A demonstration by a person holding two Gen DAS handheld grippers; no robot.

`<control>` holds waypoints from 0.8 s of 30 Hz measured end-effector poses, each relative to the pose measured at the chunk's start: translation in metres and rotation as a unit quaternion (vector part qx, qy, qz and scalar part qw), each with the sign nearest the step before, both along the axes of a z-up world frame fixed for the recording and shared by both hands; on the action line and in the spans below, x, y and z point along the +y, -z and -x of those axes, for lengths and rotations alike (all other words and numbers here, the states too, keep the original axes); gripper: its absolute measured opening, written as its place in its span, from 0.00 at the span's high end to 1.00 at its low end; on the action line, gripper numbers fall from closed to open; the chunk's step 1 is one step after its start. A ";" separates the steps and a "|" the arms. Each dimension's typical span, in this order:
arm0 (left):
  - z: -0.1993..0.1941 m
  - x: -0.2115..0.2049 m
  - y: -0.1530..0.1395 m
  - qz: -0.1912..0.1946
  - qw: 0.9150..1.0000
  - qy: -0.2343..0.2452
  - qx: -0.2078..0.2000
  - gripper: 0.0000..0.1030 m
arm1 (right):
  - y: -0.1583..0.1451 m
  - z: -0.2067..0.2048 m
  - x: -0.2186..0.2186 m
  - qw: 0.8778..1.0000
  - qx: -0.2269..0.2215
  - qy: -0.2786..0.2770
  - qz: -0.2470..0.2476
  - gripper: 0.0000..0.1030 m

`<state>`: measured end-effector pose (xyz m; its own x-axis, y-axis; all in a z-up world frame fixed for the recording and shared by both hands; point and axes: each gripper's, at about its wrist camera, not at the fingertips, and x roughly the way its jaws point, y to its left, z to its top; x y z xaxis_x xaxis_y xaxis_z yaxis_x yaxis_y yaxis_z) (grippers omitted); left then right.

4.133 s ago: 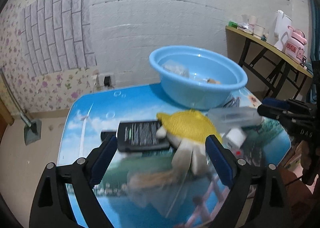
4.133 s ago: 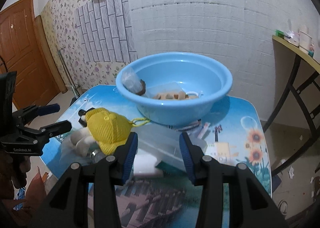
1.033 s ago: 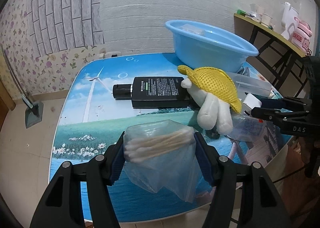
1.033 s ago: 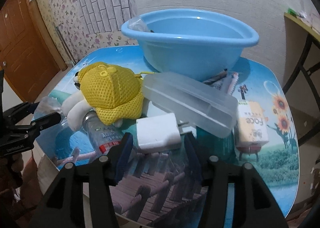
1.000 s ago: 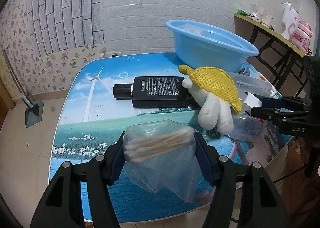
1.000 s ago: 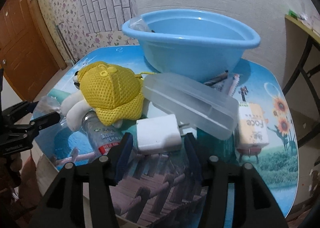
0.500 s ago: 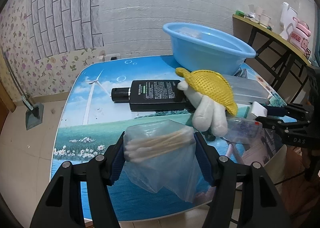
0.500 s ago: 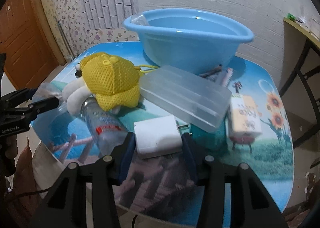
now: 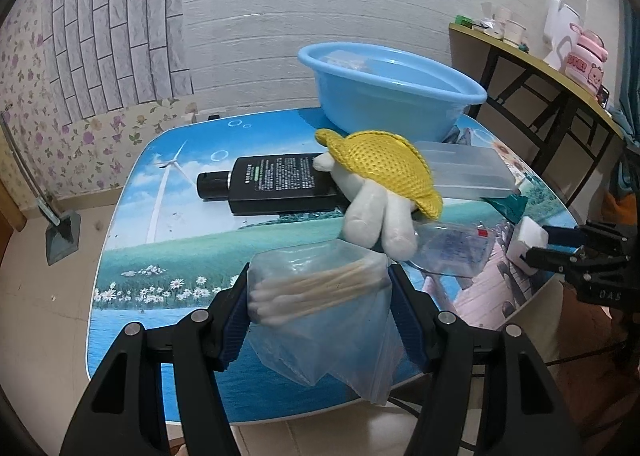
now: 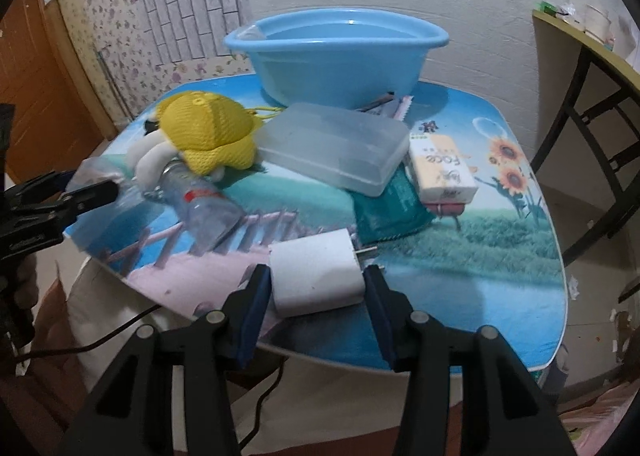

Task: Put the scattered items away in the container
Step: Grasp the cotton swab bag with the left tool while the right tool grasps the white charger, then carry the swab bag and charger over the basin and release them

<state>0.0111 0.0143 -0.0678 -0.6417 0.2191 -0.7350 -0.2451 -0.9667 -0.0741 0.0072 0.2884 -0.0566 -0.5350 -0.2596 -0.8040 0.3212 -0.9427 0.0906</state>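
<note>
I note the left gripper [image 9: 318, 302] with jaws clamped on a bag of cotton swabs [image 9: 320, 296], held above the desk's [image 9: 132, 256] near edge. My right gripper [image 10: 316, 288] has jaws clamped on a white charger plug [image 10: 316, 276], near side. The blue basin [image 10: 336, 56] stands at the far end.

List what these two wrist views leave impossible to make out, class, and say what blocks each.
- Blue basin contents: both views, its rim hides them.
- Black bottle label: left view, print too small.
- Clear bottle cap end: right view, under the yellow plush.
</note>
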 end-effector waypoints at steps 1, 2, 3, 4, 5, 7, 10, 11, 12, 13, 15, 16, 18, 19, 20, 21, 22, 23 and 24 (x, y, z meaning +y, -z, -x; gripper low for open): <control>-0.001 0.000 0.000 0.000 1.000 0.001 0.000 0.39 | 0.000 -0.003 0.000 1.000 0.000 -0.002 0.002 0.54; -0.001 0.001 -0.001 0.000 1.000 0.001 0.001 0.39 | 0.000 -0.004 0.001 1.000 0.004 -0.003 0.003 0.49; -0.001 0.001 -0.001 0.000 1.000 0.001 0.001 0.39 | -0.001 -0.005 0.002 1.000 0.008 -0.002 0.006 0.41; -0.001 0.001 -0.001 0.000 1.000 0.001 0.001 0.39 | -0.002 -0.005 0.003 1.000 0.010 -0.002 0.009 0.36; -0.001 0.001 -0.001 0.000 1.000 0.001 0.000 0.39 | -0.003 -0.004 0.004 1.000 0.012 -0.001 0.015 0.29; -0.001 0.001 -0.001 0.000 1.000 0.001 0.001 0.39 | -0.003 -0.002 0.007 1.000 0.014 0.000 0.026 0.26; -0.002 0.001 -0.001 0.000 1.000 0.001 0.002 0.39 | -0.002 -0.002 0.007 0.999 0.021 -0.008 0.033 0.25; -0.003 0.001 -0.001 0.001 1.000 0.001 0.001 0.39 | -0.001 0.000 0.006 0.999 0.024 -0.012 0.032 0.25; -0.003 0.001 -0.001 0.002 1.000 0.000 0.000 0.39 | 0.000 -0.001 0.005 0.999 0.026 -0.015 0.032 0.25; -0.003 0.001 -0.001 0.002 1.000 0.000 0.000 0.39 | 0.001 0.001 0.004 0.999 0.028 -0.020 0.031 0.25; -0.004 0.001 -0.001 0.002 1.000 0.001 0.000 0.39 | 0.003 0.002 0.001 0.999 0.031 -0.031 0.025 0.25; -0.004 0.001 -0.001 0.002 1.000 0.001 0.000 0.39 | 0.005 0.003 -0.001 0.999 0.033 -0.035 0.019 0.25; -0.004 0.000 -0.001 0.003 1.000 0.000 -0.001 0.39 | 0.008 0.005 -0.004 0.999 0.037 -0.036 0.004 0.25; -0.005 -0.001 -0.001 0.004 1.000 -0.001 -0.001 0.39 | 0.010 0.006 -0.005 0.999 0.038 -0.035 -0.004 0.25; -0.005 -0.001 -0.001 0.004 1.000 -0.001 -0.001 0.39 | 0.012 0.006 -0.006 0.999 0.037 -0.035 -0.011 0.25; -0.005 -0.002 -0.001 0.005 1.000 -0.002 -0.001 0.39 | 0.013 0.007 -0.006 0.999 0.035 -0.035 -0.011 0.25; -0.006 -0.002 -0.001 0.004 1.000 -0.002 -0.002 0.39 | 0.014 0.007 -0.005 0.999 0.032 -0.039 -0.004 0.25; -0.006 -0.002 -0.001 0.004 1.000 -0.002 -0.002 0.39 | 0.015 0.007 -0.005 0.999 0.030 -0.041 -0.001 0.25; -0.006 -0.002 -0.001 0.004 1.000 -0.002 -0.002 0.39 | 0.016 0.007 -0.004 0.999 0.028 -0.041 0.002 0.26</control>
